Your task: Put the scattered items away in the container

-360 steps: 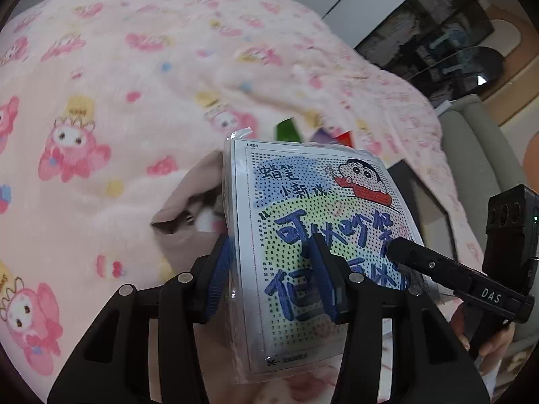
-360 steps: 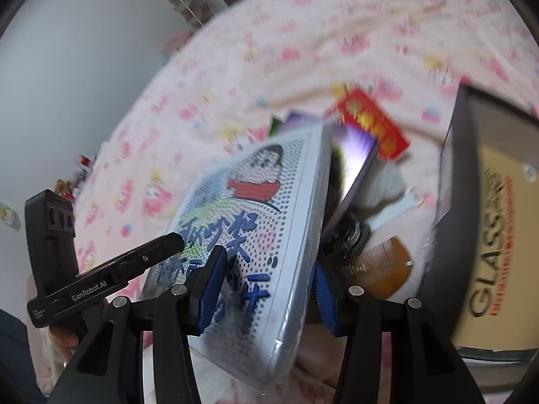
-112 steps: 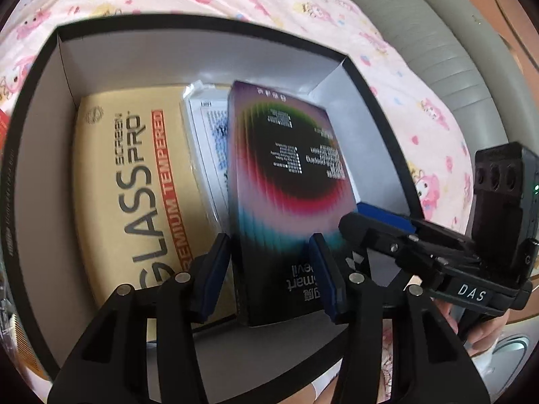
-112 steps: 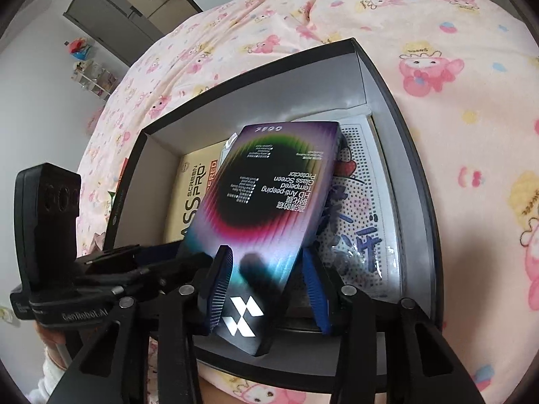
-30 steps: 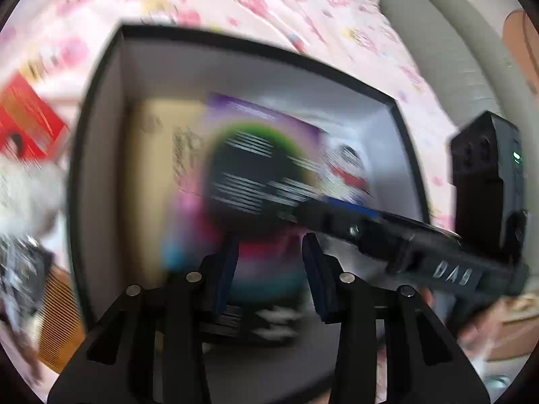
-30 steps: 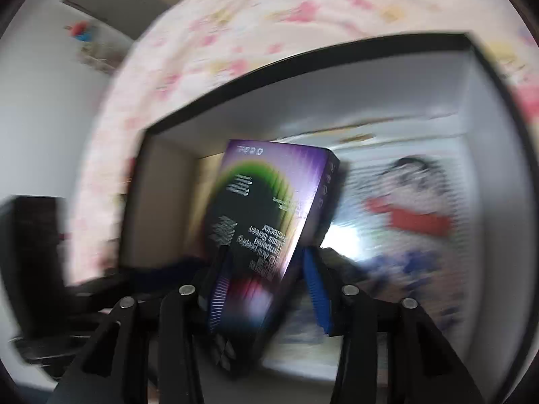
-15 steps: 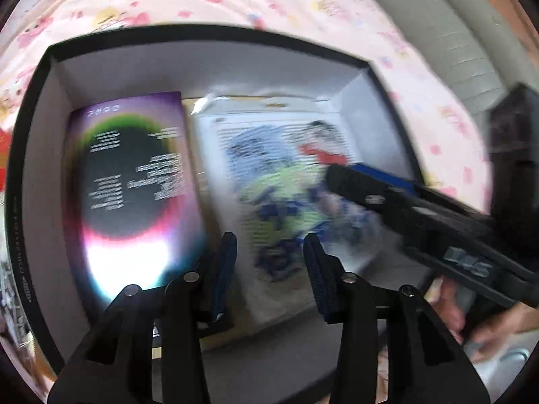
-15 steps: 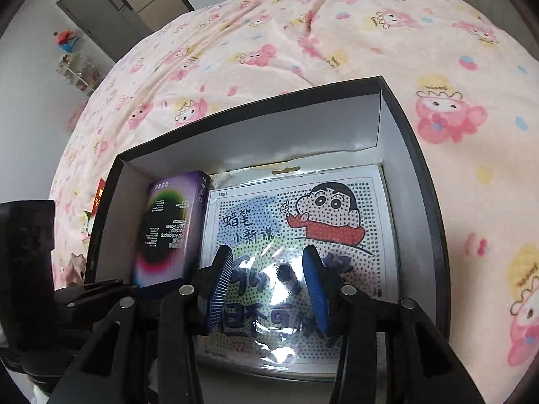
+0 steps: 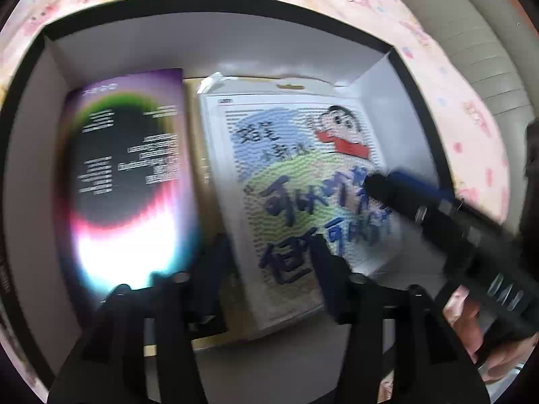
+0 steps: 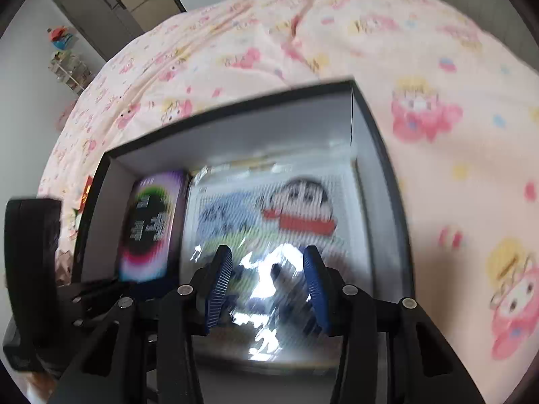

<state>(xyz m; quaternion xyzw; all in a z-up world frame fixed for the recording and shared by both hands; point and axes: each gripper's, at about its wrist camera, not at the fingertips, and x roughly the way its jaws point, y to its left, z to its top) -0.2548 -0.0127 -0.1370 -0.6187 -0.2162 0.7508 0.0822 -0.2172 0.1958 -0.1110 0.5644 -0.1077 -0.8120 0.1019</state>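
Both tools are hanging over the black box [image 9: 222,0], angled steeply down into it, and neither is gripping anything. Left tool [image 9: 269,269]: its jaws have just been opening and are now standing apart, with only the box's contents showing behind the gap. Right tool [image 10: 266,286]: its blue pads [image 10: 220,282] are sitting apart too, framing the glare on the plastic wrap below without pressing on it.

Inside the box, the purple screen-protector box [image 9: 128,175] is lying flat along one side wall, and the cartoon bead-art pack [image 9: 296,185] is lying flat just beside it, filling the rest of the floor up to the opposite wall. A strip of tan packaging [image 9: 195,107] is showing between them, so both seem to be resting on something flat underneath. Lying flat and side by side, they are leaving the space above free for more things, which is likely why they are arranged this way.

The box is sitting on a bed under a pink cartoon-print blanket [image 10: 438,84]. In the right wrist view a red item [image 10: 88,190] and other small clutter are peeking out past the box's far side, so the tidying is probably not finished; blur is hiding what they are.
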